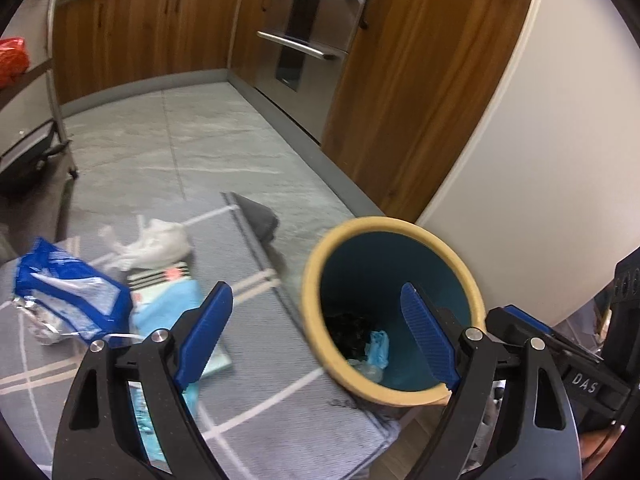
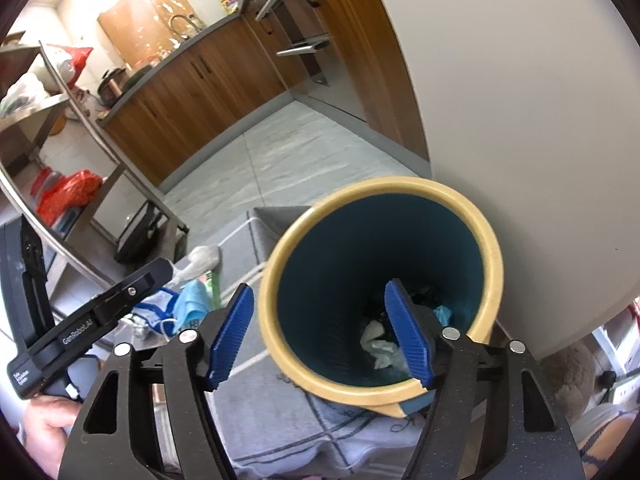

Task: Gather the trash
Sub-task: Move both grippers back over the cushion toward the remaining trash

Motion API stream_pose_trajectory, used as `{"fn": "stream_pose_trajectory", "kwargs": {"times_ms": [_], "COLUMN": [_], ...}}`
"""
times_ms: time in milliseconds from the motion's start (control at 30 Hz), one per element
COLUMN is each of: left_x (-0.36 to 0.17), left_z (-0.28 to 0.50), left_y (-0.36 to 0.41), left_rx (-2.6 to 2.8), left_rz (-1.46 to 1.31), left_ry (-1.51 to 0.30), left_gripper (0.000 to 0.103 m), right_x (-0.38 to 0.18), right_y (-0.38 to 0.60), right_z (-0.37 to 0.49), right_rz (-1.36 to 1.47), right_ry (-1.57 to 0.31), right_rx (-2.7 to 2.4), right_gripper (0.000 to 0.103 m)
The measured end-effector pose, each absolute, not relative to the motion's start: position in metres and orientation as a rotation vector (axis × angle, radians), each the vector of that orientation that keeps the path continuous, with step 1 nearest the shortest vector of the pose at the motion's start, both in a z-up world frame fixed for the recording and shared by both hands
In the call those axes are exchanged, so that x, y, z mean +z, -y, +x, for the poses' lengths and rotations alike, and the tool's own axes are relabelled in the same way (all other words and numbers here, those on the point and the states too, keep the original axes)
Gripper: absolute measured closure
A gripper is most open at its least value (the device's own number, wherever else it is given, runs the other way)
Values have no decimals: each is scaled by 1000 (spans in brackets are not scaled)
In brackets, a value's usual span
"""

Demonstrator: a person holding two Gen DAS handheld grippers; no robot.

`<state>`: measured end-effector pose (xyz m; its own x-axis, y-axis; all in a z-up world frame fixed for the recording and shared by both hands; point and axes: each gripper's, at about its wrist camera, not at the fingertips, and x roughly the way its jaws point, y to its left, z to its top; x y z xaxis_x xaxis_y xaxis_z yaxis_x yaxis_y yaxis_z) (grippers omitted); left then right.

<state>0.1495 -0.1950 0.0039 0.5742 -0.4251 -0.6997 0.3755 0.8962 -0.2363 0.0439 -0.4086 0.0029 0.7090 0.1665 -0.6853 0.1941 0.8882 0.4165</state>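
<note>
With both tools spread and empty, the left tool (image 1: 316, 336) and right tool (image 2: 320, 336) straddle the bin (image 1: 320, 264) rim. We could tip it reaching for the blue wrapper (image 1: 68, 292) at the mat's (image 1: 280, 420) left edge.

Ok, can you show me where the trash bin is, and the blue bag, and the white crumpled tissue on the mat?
trash bin (image 2: 486, 232), right wrist view, on its yellow rim.
blue bag (image 1: 72, 284), left wrist view, on its printed front.
white crumpled tissue (image 1: 160, 240), left wrist view, on its bunched middle.

I hold both the left gripper (image 1: 316, 330) and right gripper (image 2: 318, 330) angled downward over the bin (image 2: 486, 240), jaws spread, nothing between.
</note>
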Motion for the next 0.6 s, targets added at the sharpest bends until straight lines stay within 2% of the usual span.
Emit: {"fn": "stream_pose_trajectory", "kwargs": {"times_ms": [600], "left_x": [2], "left_z": [146], "left_y": [56], "left_rx": [-267], "left_rz": [-169], "left_ry": [-865], "left_gripper": [18], "right_x": [7], "right_y": [347], "right_z": [59], "right_rz": [439], "right_ry": [-830], "right_rx": [93], "right_gripper": [28]}}
